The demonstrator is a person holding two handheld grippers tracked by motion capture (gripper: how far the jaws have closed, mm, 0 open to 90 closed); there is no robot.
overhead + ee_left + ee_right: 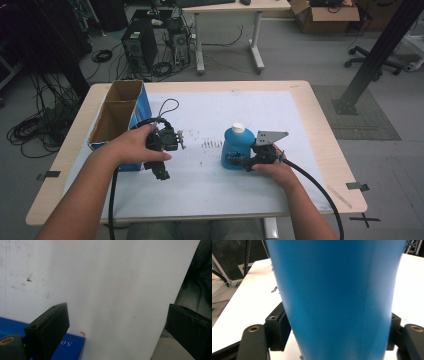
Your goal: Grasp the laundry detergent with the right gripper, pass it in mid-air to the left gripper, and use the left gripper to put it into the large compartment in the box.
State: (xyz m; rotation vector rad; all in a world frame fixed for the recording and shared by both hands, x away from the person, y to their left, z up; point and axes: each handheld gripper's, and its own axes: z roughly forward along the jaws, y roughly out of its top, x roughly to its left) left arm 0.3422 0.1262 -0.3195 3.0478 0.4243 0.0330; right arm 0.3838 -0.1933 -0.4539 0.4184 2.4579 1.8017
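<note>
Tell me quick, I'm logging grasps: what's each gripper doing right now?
Left gripper: open, nothing between its jaws, beside the cardboard box.
Right gripper: closed on the blue bottle, which stands upright on the table.

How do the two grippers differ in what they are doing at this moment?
The right gripper has its jaws closed on the blue bottle; the left gripper has open jaws with nothing between them. The right gripper lies level beside the bottle; the left gripper points down at the white mat, next to the blue cardboard box. Each is held in one hand.

Blue bottle (236, 148) smooth glossy plastic; box (116, 116) matt cardboard.
</note>
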